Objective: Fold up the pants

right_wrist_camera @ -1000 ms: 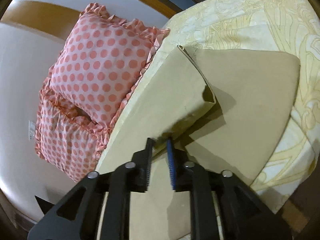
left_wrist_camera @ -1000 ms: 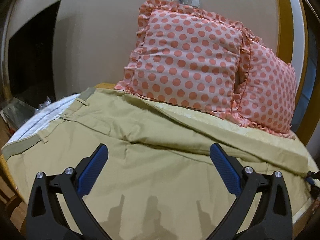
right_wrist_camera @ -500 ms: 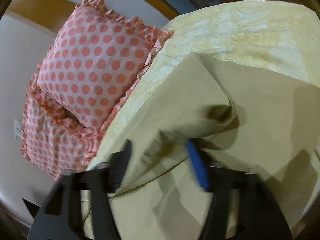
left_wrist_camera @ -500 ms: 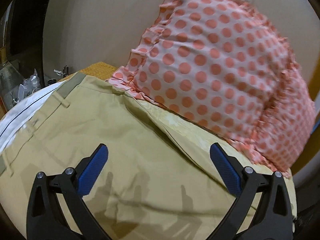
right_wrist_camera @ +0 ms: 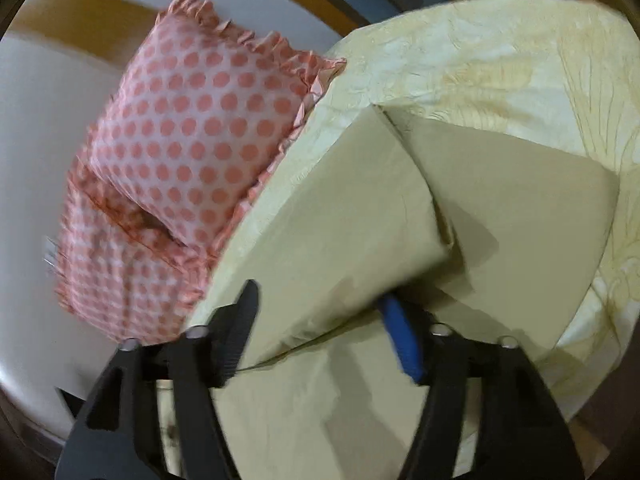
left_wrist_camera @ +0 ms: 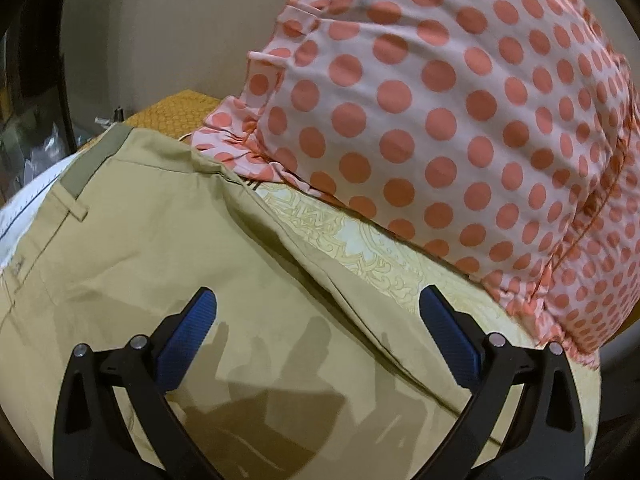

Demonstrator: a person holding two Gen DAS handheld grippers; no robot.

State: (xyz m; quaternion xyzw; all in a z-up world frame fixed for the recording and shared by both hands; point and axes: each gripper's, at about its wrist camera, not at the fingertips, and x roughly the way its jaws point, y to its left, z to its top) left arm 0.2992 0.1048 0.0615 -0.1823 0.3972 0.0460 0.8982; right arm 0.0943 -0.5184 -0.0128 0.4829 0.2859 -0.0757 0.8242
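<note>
Khaki pants (left_wrist_camera: 168, 264) lie spread on the bed, with the darker waistband (left_wrist_camera: 96, 156) at the upper left of the left wrist view. My left gripper (left_wrist_camera: 316, 312) is open and empty, low over the seat of the pants. In the right wrist view the pant legs (right_wrist_camera: 512, 208) lie on the yellow bedspread, one leg end (right_wrist_camera: 352, 224) folded over the other. My right gripper (right_wrist_camera: 320, 312) is open, its jaws wide on either side of that folded leg end, holding nothing.
Two pink pillows with coral dots (left_wrist_camera: 440, 112) lean on the wall at the head of the bed, also in the right wrist view (right_wrist_camera: 192, 140). The patterned yellow bedspread (right_wrist_camera: 500, 60) covers the bed. A white striped cloth (left_wrist_camera: 28, 196) lies by the waistband. Clutter (left_wrist_camera: 36, 148) sits at the far left.
My right gripper has opened and let go of the pant leg end, which now lies between its jaws. My left gripper has moved closer to the pillows over the pants, still open.
</note>
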